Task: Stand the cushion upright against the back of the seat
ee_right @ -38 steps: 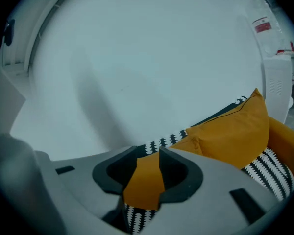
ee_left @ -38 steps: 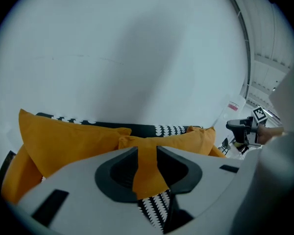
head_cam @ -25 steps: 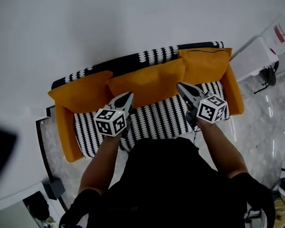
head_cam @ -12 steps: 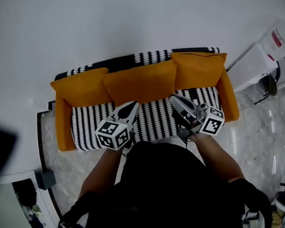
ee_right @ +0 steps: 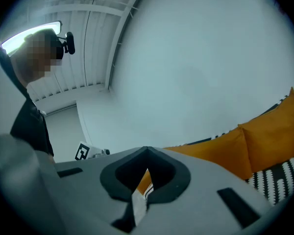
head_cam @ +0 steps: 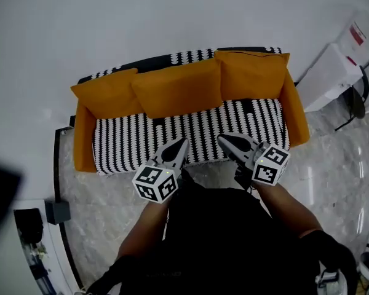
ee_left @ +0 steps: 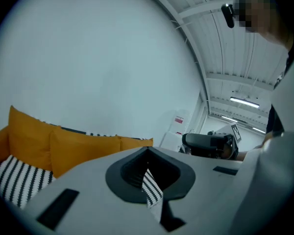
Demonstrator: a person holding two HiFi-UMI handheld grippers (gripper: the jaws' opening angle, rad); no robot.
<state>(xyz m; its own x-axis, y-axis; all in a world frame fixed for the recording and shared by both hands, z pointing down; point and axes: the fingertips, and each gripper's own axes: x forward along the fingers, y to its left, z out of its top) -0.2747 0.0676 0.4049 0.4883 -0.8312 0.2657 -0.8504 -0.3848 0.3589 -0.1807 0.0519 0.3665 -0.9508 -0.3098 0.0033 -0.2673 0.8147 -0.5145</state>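
White wall (head_cam: pixel 172 17) is filling the far side of the head view, and one sofa (head_cam: pixel 84 143) with orange arms and a black-and-white striped seat (head_cam: pixel 129 140) is sitting against it on a pale marble floor (head_cam: pixel 98 195). Three orange cushions are standing upright in a row against the sofa's back: the left cushion (head_cam: pixel 107 94), the middle cushion (head_cam: pixel 178 88) and the right cushion (head_cam: pixel 252 74), each touching its neighbour. Two tongs are hovering at the near side of the sofa, their tips overlapping the seat's front edge in the head view and well apart from all three cushions. The left tongs (head_cam: pixel 182 144) are pointing up toward the middle cushion, and the right tongs (head_cam: pixel 225 140) are sitting just beside them, below the right cushion. Both are clenched and carrying nothing; in each gripper view only a thin slit is showing between the closed jaws, with sofa fabric beyond it. One white unit (head_cam: pixel 332 72) is standing to the right of the sofa
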